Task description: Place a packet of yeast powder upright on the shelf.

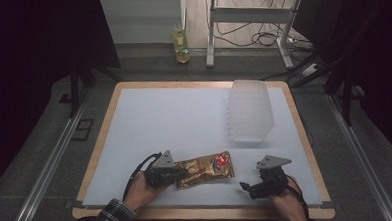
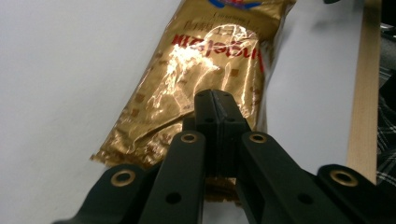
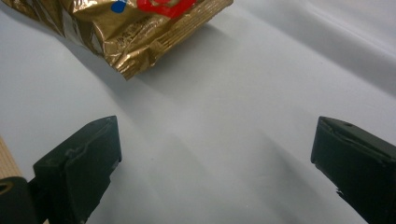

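Observation:
A crinkled gold foil snack bag [image 1: 206, 168] with red and blue print lies flat on the white mat near the front edge. My left gripper [image 1: 183, 174] comes at it from the left, and its jaws are shut on the bag's near end. In the left gripper view the two black jaws meet tip to tip at my left gripper [image 2: 217, 107], with the gold bag [image 2: 205, 65] stretching away beyond them. My right gripper [image 1: 245, 185] rests on the mat to the right of the bag, apart from it. In its own view my right gripper [image 3: 210, 154] stands wide open over bare mat, the bag's corner [image 3: 135, 32] ahead.
A clear ribbed plastic container [image 1: 250, 113] stands at the back right of the white mat [image 1: 174, 114]. The wooden table edge [image 1: 204, 211] runs along the front. On the floor beyond the table are a yellow bottle [image 1: 181, 47] and a metal frame with cables.

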{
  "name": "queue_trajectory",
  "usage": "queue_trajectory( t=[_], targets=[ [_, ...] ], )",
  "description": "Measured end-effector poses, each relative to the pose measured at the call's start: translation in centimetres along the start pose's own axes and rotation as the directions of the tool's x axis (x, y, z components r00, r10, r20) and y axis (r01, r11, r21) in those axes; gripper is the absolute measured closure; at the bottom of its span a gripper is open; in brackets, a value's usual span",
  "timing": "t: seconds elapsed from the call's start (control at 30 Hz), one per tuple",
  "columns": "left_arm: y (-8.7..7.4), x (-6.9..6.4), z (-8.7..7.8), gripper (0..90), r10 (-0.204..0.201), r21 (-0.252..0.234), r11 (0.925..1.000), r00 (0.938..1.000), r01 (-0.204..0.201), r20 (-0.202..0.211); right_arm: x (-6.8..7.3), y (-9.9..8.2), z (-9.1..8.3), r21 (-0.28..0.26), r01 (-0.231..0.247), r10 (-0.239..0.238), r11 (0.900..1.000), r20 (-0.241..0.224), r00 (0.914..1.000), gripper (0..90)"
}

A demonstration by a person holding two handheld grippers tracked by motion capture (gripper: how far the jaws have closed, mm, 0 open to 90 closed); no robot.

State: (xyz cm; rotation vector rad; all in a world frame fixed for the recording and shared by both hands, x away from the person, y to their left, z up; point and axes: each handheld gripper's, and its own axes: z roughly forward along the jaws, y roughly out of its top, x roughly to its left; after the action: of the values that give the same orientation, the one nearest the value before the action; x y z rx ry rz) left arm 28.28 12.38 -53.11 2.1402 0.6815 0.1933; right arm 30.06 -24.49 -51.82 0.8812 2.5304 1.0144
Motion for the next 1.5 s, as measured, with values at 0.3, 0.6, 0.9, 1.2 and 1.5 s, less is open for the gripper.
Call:
queue_trajectory(
  t=[0.3, 0.6, 0.9, 1.2, 1.5],
  targets=[
    [-1.7, 0.3, -0.6, 90.0, 0.031, 0.108, 0.9938, 0.9975, -0.024, -0.063, 0.1, 0.1, 0.0, -0.001, 0.002, -0.002, 1.0, -0.006, 1.0, 2.2],
    [-2.3, 0.7, -0.8, 90.0, -0.016, 0.08, 0.9967, 0.9995, 0.018, -0.029, 0.4, 0.3, 0.2, 0.002, 0.004, -0.004, 1.0, -0.027, 0.9996, 2.2],
    [-2.3, 0.8, -0.8, 90.0, -0.02, 0.075, 0.997, 0.9995, 0.022, -0.024, 0.8, 0.7, 0.5, 0.005, -0.009, 0.009, 1.0, -0.072, 0.9974, 2.2],
    [-2.3, 0.8, -0.8, 90.0, -0.017, 0.076, 0.9969, 0.9996, 0.019, -0.023, 1.7, 1.6, 1.7, 0.021, -0.017, 0.019, 0.9996, -0.143, 0.9896, 2.2],
    [-2.3, 0.8, -0.7, 90.0, -0.022, 0.075, 0.9969, 0.9995, 0.024, -0.024, 2.4, 3.2, 3.2, 0.046, -0.017, 0.027, 0.9988, -0.214, 0.9764, 2.0]
  ],
)
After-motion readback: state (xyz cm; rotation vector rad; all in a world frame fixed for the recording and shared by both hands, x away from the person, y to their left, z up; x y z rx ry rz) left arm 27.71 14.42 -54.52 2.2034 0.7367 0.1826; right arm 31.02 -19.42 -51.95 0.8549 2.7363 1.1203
